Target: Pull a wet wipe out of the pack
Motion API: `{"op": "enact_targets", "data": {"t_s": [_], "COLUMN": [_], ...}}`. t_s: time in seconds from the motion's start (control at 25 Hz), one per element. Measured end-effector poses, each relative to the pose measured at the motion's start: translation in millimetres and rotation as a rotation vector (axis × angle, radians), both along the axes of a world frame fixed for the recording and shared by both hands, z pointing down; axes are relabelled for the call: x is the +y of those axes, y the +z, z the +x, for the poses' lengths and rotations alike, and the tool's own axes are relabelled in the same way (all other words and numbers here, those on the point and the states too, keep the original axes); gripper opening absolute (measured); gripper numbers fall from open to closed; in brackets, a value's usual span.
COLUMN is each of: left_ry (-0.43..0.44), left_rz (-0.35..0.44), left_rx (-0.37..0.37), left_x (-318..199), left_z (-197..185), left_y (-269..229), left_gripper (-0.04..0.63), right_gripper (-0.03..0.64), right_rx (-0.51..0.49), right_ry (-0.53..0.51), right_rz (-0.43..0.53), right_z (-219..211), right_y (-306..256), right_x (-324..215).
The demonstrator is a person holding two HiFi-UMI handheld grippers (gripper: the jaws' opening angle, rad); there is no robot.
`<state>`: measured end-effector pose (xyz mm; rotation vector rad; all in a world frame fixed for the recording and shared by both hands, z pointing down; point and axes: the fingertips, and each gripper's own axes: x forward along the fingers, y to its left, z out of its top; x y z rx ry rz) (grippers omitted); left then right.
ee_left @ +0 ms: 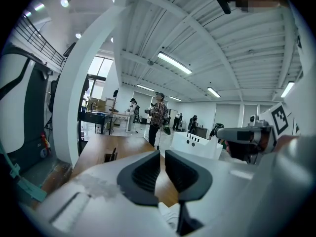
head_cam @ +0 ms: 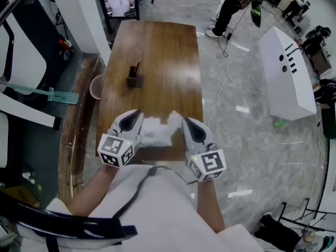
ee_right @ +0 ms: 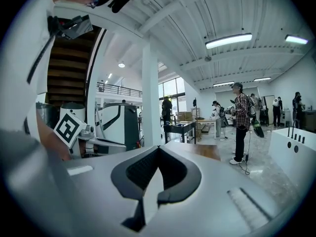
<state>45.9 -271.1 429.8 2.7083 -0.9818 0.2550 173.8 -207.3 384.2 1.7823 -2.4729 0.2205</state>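
Wet wipe pack (head_cam: 157, 133) lies white and crumpled at the near edge of the wooden table (head_cam: 157, 51) in my head view. It sits between the left gripper (head_cam: 135, 114) and the right gripper (head_cam: 188, 122), which cover its ends. A small dark holder (head_cam: 135, 79) farther up the table holds something thin I can't identify.

In the left gripper view my jaws stand a sliver apart with nothing between them, and wood shows through the gap.

In the right gripper view the tips meet. A white wedge sits between the pads behind them; I can't tell if it is wipe or pack.
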Motion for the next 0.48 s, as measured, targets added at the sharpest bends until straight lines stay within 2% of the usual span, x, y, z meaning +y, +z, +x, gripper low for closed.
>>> {"op": "enact_targets", "data": {"t_s": [0.48], "left_ry": [0.012], "left_rz": [0.013], "left_rx": [-0.004], "left_x": [-6.8], "left_z": [-3.4], "left_y": [-3.0], "left_gripper": [0.038], "right_gripper": [0.008], "right_rx": [0.003], "right_ry": [0.007], "right_rz": [0.005], "right_z": [-4.7], "right_y": [-2.7], "right_x": [-7.8]}}
